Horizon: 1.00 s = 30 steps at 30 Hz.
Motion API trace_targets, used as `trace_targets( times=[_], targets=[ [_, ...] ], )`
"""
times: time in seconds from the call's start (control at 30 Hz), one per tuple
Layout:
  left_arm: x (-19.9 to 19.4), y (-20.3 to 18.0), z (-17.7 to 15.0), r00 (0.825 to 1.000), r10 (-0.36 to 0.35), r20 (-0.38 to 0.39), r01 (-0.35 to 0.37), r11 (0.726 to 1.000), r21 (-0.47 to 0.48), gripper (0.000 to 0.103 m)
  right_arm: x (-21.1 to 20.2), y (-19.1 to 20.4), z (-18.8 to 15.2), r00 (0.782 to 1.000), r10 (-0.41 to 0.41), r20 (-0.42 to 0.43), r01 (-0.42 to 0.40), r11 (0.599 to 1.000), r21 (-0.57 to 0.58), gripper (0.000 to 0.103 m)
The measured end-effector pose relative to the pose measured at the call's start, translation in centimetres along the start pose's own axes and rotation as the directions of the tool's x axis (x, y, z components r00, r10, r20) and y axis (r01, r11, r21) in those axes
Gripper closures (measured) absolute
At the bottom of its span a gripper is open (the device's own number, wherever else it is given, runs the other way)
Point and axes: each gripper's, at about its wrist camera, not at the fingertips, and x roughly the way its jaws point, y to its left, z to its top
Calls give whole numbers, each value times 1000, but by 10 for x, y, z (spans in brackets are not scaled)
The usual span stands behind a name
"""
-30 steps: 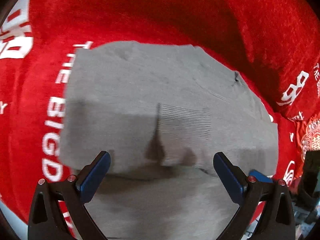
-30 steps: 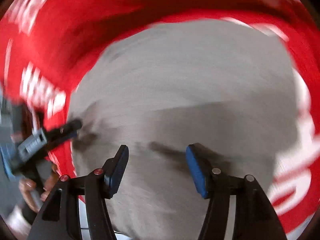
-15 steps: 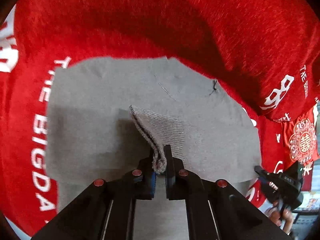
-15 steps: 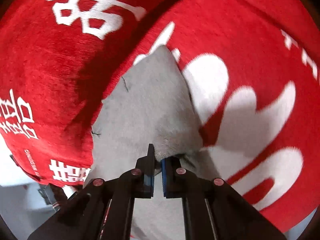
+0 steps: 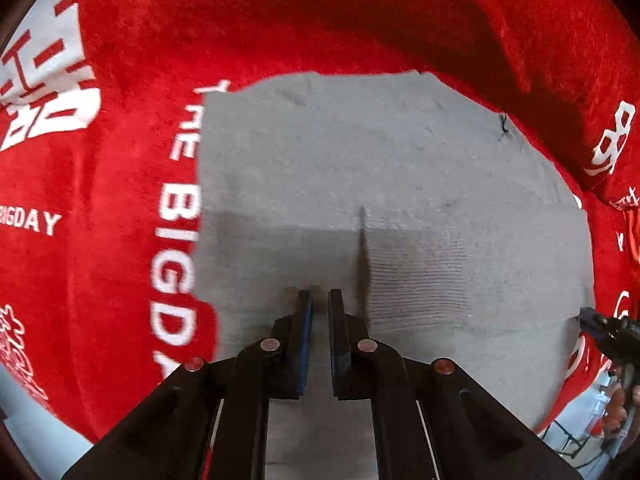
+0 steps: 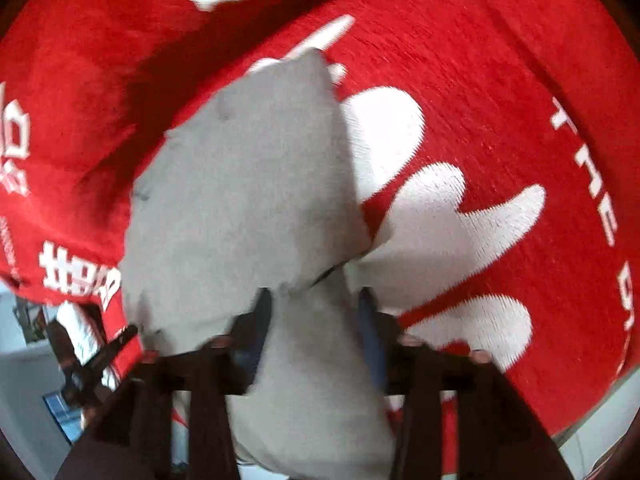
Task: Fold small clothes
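The grey garment [image 5: 392, 200] is laid flat on the red blanket [image 5: 120, 184], ready for folding. The left gripper [image 5: 319, 300] is pressed together, nothing visibly pinched. The right gripper [image 6: 316, 300] has just been opening; cloth is draped between its jaws, apparently released. No obstruction is seen.

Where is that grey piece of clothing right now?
The grey garment lies spread on the red blanket, filling the middle of both wrist views, beside the white "BIGDAY" lettering.

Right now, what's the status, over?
Left gripper shut. Right gripper jaws just opening, grey garment between them. Garment lies on red blanket. Nothing in the way.
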Motion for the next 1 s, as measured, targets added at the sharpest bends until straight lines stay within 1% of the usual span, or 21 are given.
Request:
trace_targets(
  times=[0.07,0.1,0.13,0.23,0.33,0.37,0.4,0.43,0.47,0.5,0.53,0.57,0.6,0.67,0.73,0.8,0.93,0.97,1.0],
  targets=[
    [-9,4,3,1000,9,16,-9,1000,10,95,-20,0,9,996,-4,94,5,1000,-18,52],
    [-13,2,6,1000,9,27,-10,1000,16,95,-23,-2,15,993,-10,120,11,1000,-4,52],
    [-15,0,7,999,5,34,-6,1000,22,95,-24,-10,27,990,-19,138,14,999,34,52],
    [-12,-20,16,999,-11,42,8,998,54,95,-5,-26,57,991,6,130,-20,994,108,52],
    [-2,-38,23,999,-10,36,7,997,77,95,18,-27,76,995,45,93,-56,991,118,52],
    [3,-44,24,999,-6,33,4,996,84,95,27,-24,81,996,63,66,-70,991,112,52],
    [6,-49,24,1000,-1,29,-1,996,87,95,39,-19,86,998,59,27,-62,993,99,54],
    [10,-52,24,1000,4,24,-6,996,90,95,42,-13,88,999,41,21,-42,996,76,82],
    [15,-55,24,1000,9,17,-11,996,90,95,40,0,91,1000,2,18,-3,1000,6,93],
    [18,-56,25,1000,18,10,-19,996,89,95,34,15,91,997,-53,54,58,995,-77,93],
    [20,-58,24,1000,27,7,-28,996,89,95,31,23,90,993,-86,75,95,987,-130,94],
    [22,-58,24,999,42,9,-43,995,92,95,26,35,89,982,-149,116,170,964,-204,94],
    [23,-59,24,999,53,12,-54,994,94,95,25,37,89,975,-181,128,207,952,-225,94],
    [27,-60,25,998,67,11,-67,993,92,95,33,28,93,966,-236,101,253,942,-219,94],
    [31,-60,26,997,73,7,-73,993,89,95,39,18,95,963,-257,80,268,942,-202,94],
    [33,-63,26,996,87,18,-88,991,104,95,35,8,96,966,-244,89,256,951,-175,94],
    [31,-63,26,992,127,18,-128,981,143,95,19,3,89,950,-298,89,308,943,-123,94],
    [30,-61,25,989,149,16,-149,978,145,95,15,3,87,951,-296,88,305,945,-119,94],
    [28,-57,25,986,168,12,-168,976,139,95,8,2,81,957,-276,85,285,951,-118,94]
  ],
)
